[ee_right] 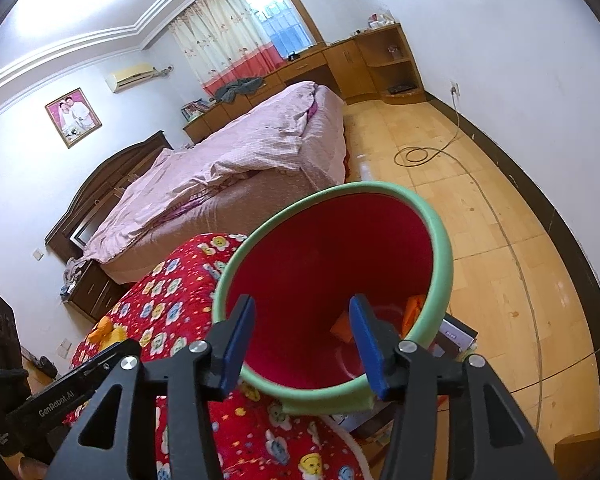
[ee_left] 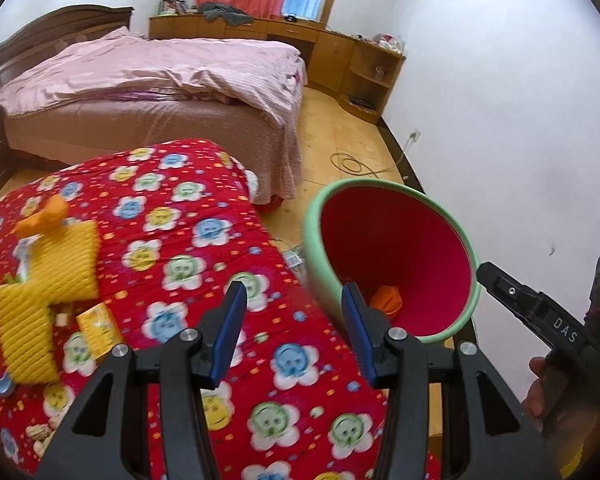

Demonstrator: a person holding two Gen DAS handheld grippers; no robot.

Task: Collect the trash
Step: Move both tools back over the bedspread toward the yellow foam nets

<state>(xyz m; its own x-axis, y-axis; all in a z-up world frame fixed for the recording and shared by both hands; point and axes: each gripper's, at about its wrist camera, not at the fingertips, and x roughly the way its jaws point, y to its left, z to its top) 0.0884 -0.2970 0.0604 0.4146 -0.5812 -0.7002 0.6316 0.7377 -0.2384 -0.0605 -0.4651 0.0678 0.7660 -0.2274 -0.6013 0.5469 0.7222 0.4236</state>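
The left gripper (ee_left: 294, 316) is held over a red blanket with flower faces (ee_left: 204, 240). Its two blue fingers (ee_left: 230, 332) stand wide apart and there is nothing between them.

The right gripper (ee_right: 302, 340) is up at the bin (ee_right: 440, 248) — a round bin, green outside and red inside. Its blue fingers (ee_right: 366, 344) are apart too. From its own camera, one finger looks to be inside the bin and the green rim runs across the gap between them. From the left camera, a black tip of this gripper (ee_left: 496, 276) sits right at the rim. I cannot tell if it is pinching the rim or only touching it.

The bin is just beside the edge of the red blanket, tipped a bit toward the cameras. Down in the bottom lies some orange trash (ee_left: 386, 300); the right camera shows two orange pieces there.

On the blanket, well off to the left of the left gripper, lies a yellow knitted thing (ee_left: 56, 276) with an orange bit (ee_left: 46, 216) at its top. A small yellow packet (ee_left: 100, 330) lies just beside it — it looks like more trash.

Behind all this is a big bed with a pink cover (ee_left: 160, 76), wooden cabinets (ee_left: 340, 52) under the window, and a wire (ee_right: 420, 154) looped on the wooden floor (ee_right: 500, 220)
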